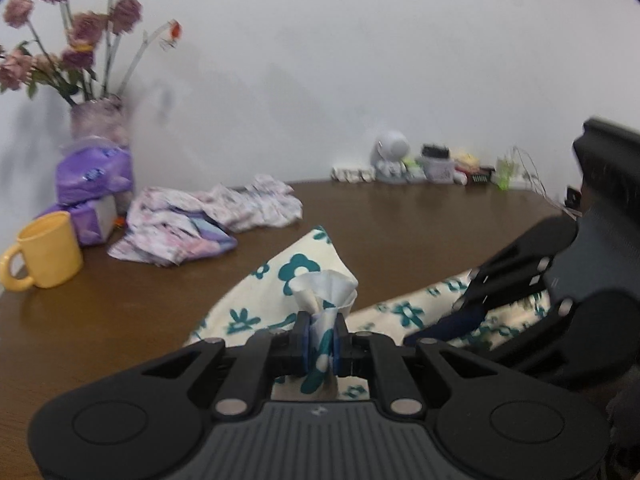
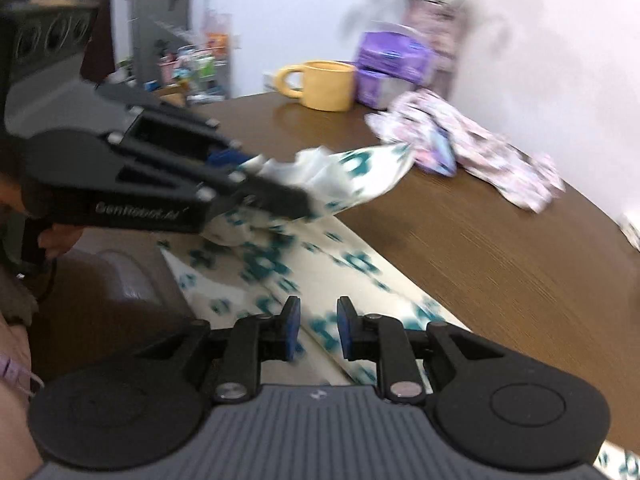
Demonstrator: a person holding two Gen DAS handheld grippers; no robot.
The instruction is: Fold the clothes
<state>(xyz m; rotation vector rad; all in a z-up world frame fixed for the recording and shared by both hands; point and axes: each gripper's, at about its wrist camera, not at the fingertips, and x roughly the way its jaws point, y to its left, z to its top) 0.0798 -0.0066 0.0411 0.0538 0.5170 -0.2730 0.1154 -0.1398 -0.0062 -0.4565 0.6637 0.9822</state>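
Brown table, bunched floral cloth

Left gripper up close at the bottom of the view, fingers clamped tight on a bunched fold of the cream cloth with teal flowers, a tuft of it poking up above the pads. The cloth trails back over the brown bench. Over on the right, the right gripper reaches in above that same cloth, blurred. Far left, a yellow mug stands beside purple tissue packs, a vase of pink flowers behind them. Just right of those, a crumpled pink-and-purple garment lies on the bench. Small clutter lines the white wall.
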